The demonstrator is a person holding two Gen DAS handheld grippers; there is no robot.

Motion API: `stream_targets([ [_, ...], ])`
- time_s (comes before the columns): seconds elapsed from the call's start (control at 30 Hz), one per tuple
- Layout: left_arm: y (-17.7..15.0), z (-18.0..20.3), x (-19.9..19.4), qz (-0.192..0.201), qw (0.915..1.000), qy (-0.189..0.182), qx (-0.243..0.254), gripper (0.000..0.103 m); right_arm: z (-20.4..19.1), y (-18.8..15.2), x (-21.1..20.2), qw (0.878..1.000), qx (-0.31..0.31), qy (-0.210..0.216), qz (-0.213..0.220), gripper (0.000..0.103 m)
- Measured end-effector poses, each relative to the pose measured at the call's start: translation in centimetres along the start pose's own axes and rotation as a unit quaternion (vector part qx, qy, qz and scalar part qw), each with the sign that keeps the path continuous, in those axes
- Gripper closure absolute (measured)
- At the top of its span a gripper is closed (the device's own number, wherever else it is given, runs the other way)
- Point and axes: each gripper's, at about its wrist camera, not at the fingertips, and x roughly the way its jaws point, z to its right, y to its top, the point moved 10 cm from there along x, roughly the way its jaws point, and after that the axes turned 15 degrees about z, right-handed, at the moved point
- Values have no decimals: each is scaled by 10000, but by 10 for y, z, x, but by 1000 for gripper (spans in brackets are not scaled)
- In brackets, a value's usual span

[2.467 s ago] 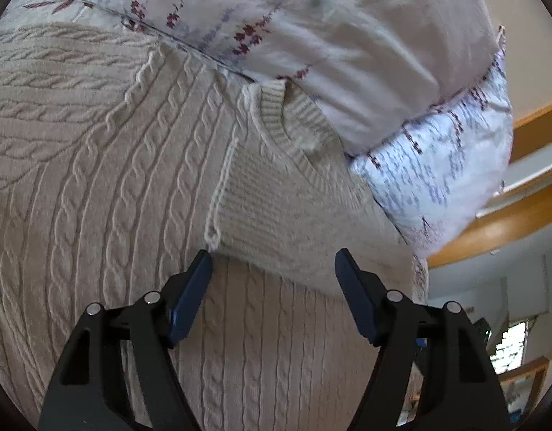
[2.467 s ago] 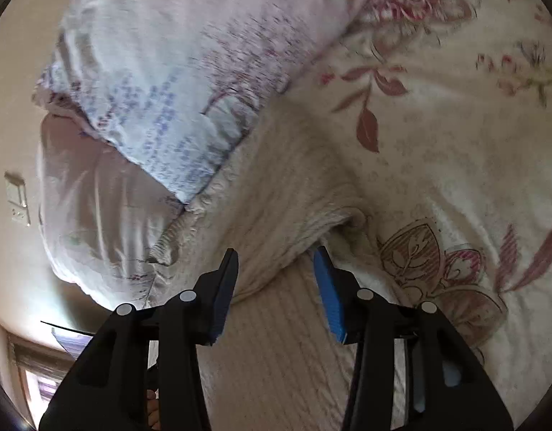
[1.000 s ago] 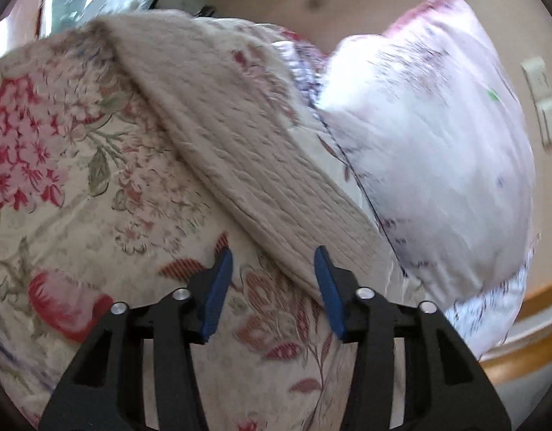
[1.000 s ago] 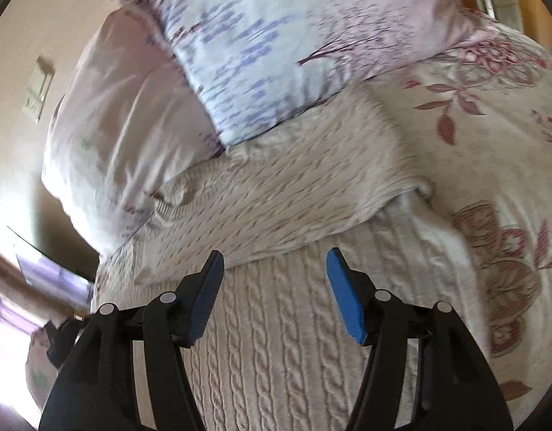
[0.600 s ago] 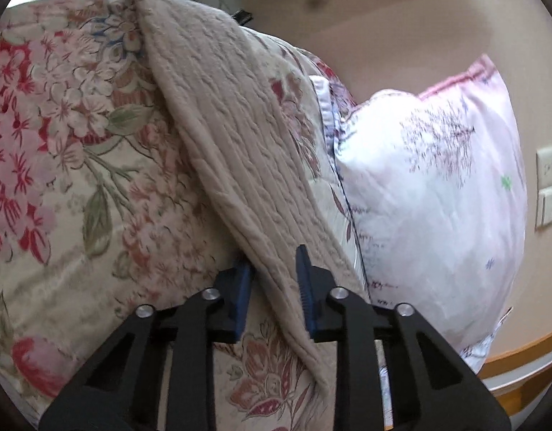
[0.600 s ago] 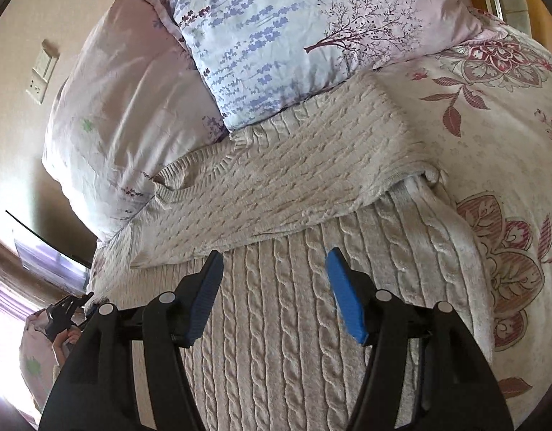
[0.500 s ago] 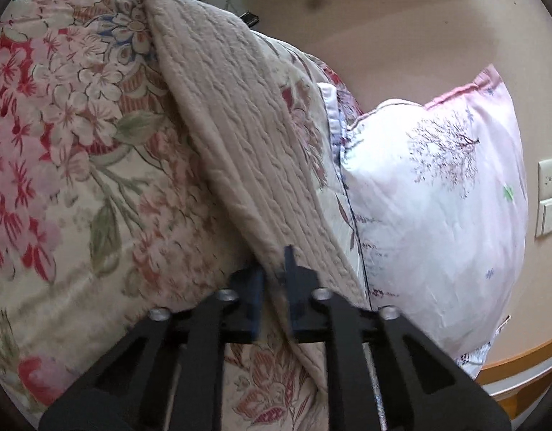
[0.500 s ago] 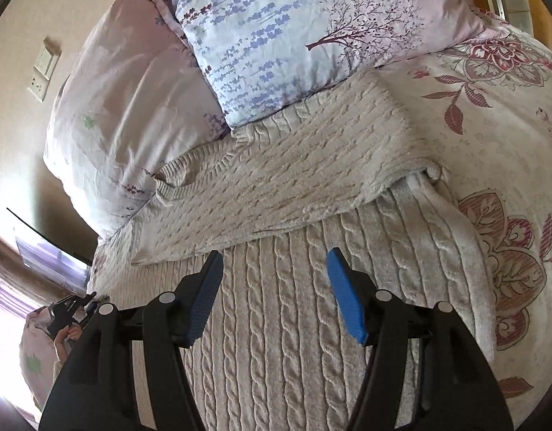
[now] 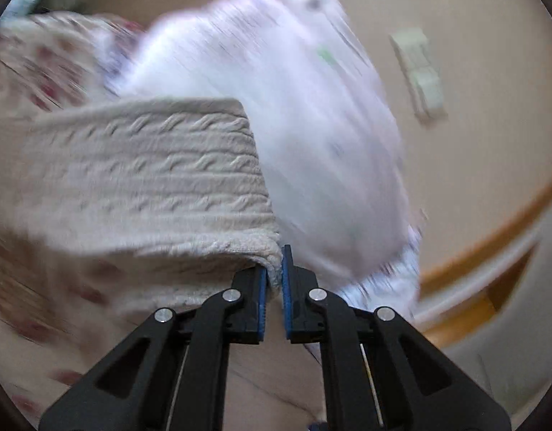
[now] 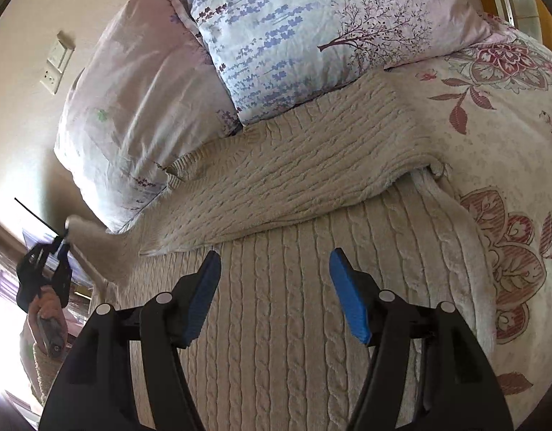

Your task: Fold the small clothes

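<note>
A cream cable-knit sweater (image 10: 276,323) lies flat on the floral bedspread (image 10: 509,136). One sleeve (image 10: 312,172) is folded across its chest. My left gripper (image 9: 273,280) is shut on the end of the other sleeve (image 9: 139,179) and holds it lifted off the bed; the view is blurred. It also shows at the far left of the right wrist view (image 10: 60,242), with the sleeve (image 10: 93,244) stretched up from the sweater. My right gripper (image 10: 276,287) is open and empty above the sweater's body.
Two pillows lean at the head of the bed: a pink one (image 10: 139,107) and a pale blue one with a tree print (image 10: 312,21). A wall switch (image 10: 55,63) sits on the beige wall. A wooden frame (image 9: 491,237) runs behind the pillows.
My left gripper has closed on the sleeve's end and lifted it off the bed, swinging fast. My right gripper has stayed open above the sweater's body, almost still.
</note>
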Motion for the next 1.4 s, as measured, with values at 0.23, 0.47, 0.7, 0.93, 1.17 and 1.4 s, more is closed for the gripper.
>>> stream_targets([
  [0.23, -132, -18, 53, -1256, 9916, 307, 18, 88, 7, -4, 0, 9999, 67, -66, -101, 39],
  [0.47, -100, -46, 40, -837, 9937, 642, -377, 53, 10, -2, -1, 9999, 30, -75, -77, 39],
  [0.7, -49, -99, 13, -325, 9850, 1321, -1057, 66, 4, -10, 6, 9998, 5, 35, -211, 39],
  [0.93, -33, -86, 23, -133, 9900, 1277, -578, 95, 8, -4, 0, 9999, -8, 76, -140, 39],
  [1.17, -100, 43, 66, -774, 9930, -103, 891, 96, 16, 6, -9, 10000, -2, 60, 40, 39],
  [1.4, -278, 100, 82, -2902, 9042, -860, 3014, 44, 38, 13, -17, 9996, 186, -178, 143, 39],
])
